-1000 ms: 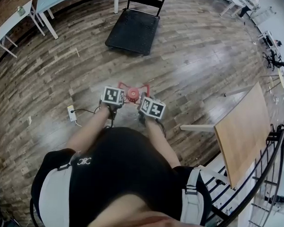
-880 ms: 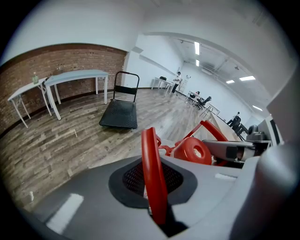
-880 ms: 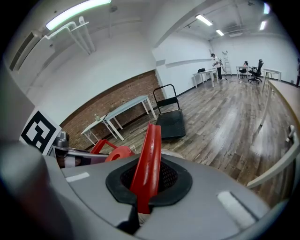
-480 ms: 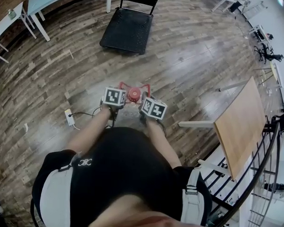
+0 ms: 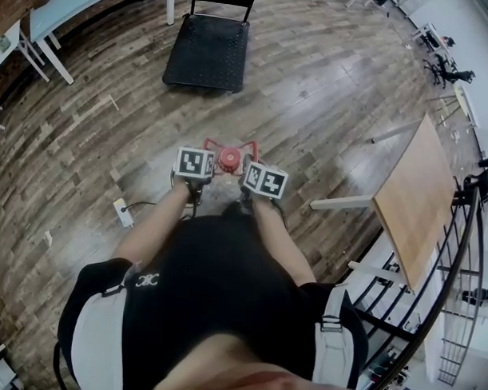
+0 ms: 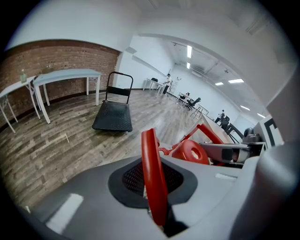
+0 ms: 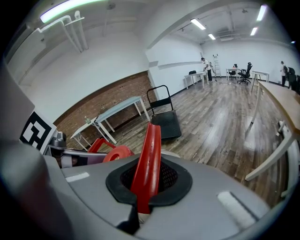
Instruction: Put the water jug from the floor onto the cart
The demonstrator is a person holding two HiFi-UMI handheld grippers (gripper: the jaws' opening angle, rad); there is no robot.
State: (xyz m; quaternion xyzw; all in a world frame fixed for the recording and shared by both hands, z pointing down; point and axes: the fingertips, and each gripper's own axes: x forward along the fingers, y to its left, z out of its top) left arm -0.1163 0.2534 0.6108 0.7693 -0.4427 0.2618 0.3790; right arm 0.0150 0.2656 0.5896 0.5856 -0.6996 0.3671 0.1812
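Head view: person in black top, small white emblem on the shoulder [image 5: 144, 278], too small to read. Water jug [image 5: 228, 158] sits centre frame, red cap up, between the two grippers and just ahead of the person's body; can't tell if it is clear of the wood floor [image 5: 327, 97]. Left gripper [image 6: 155, 199]: fingers closed tight on the jug's red handle loop [image 6: 152, 173], loop standing up through the dark pads. Right gripper [image 7: 143, 192]: fingers closed on the other red handle loop [image 7: 149, 159], same grip. Each gripper's marker cube shows black-and-white square code patterns, no letters. Cart [image 5: 207, 53], black deck with a black push bar, is at top centre of the frame, well apart from the jug. Wooden bench [image 5: 411, 204] at right edge, white benches [image 5: 54, 12] upper left, white power strip [image 5: 122, 212] with cable on the floor left of the person. Brick wall [image 6: 56, 61] shows behind the benches in the left gripper view.
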